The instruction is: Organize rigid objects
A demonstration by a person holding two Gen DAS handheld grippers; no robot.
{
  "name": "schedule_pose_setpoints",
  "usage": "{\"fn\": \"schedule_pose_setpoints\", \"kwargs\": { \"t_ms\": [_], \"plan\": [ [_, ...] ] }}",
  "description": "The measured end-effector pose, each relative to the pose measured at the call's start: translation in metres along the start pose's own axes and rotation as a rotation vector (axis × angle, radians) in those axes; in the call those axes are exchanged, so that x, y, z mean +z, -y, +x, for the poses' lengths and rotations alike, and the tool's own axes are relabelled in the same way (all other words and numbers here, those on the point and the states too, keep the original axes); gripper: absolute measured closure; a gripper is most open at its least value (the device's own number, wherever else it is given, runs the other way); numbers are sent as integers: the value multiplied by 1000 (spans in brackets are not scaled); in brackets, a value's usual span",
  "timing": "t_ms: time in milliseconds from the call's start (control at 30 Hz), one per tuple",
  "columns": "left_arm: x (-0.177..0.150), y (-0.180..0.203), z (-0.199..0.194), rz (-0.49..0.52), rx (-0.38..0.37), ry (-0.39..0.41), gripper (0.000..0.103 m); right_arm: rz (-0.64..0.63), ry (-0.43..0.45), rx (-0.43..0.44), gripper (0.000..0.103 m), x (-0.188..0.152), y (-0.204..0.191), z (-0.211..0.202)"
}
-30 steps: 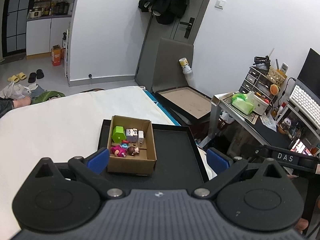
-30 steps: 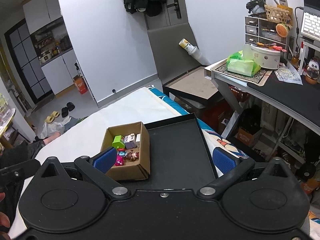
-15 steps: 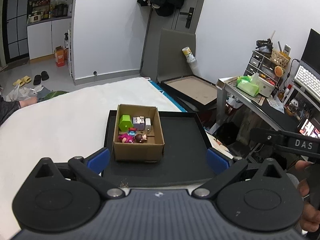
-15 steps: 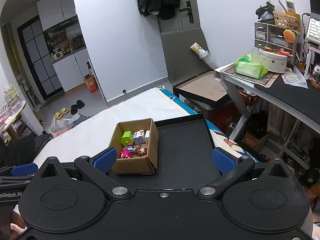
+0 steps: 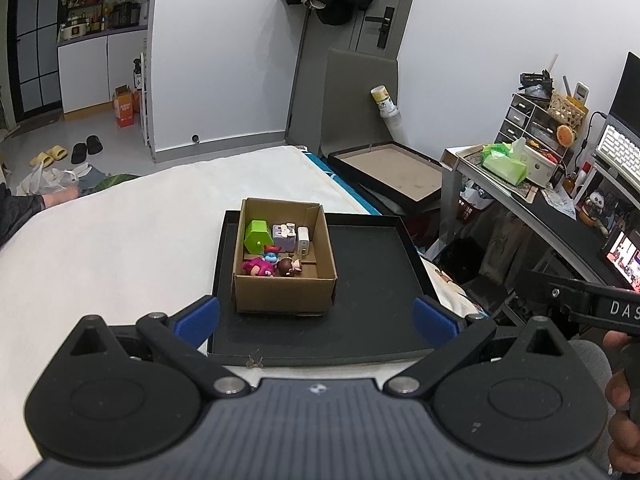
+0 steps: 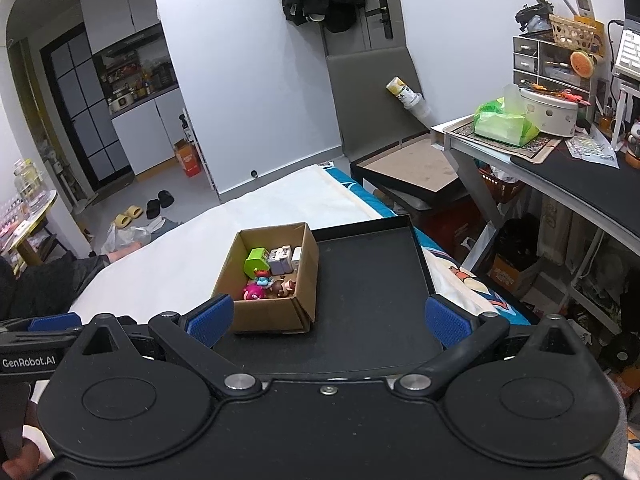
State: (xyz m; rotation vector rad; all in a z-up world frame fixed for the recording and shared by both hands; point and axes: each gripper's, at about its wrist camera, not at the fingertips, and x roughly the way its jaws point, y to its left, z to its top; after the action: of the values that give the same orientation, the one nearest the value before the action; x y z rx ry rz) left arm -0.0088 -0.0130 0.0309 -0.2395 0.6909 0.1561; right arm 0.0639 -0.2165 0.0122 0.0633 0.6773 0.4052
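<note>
Ahead of both pairs of blue-padded fingers, a shallow black rectangular tray lies on a white-covered bed; the left gripper is spread wide and grasping nothing, and the right gripper is likewise released and empty; an open brown cardboard box stands on the tray's left half, just beyond the left finger of each gripper; inside it sit a lime-green hexagonal block, a white plug adapter, a grey-lilac cube, and small pink, blue and brown figurines nearest the fingers.
</note>
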Motion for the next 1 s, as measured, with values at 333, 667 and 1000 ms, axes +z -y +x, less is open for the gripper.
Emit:
{"fn": "schedule_pose_setpoints", "kwargs": {
  "t_ms": [333, 667, 1000],
  "plan": [
    [-2, -1, 3, 2, -2, -8, 1, 5, -16, 5, 0, -2, 0, 4],
    [-2, -1, 2, 2, -2, -4, 1, 2, -14, 2, 0, -3, -2, 4],
    [-2, 0, 1, 5, -3, -6, 1, 3, -12, 1, 0, -4, -2, 4]
  ]
}}
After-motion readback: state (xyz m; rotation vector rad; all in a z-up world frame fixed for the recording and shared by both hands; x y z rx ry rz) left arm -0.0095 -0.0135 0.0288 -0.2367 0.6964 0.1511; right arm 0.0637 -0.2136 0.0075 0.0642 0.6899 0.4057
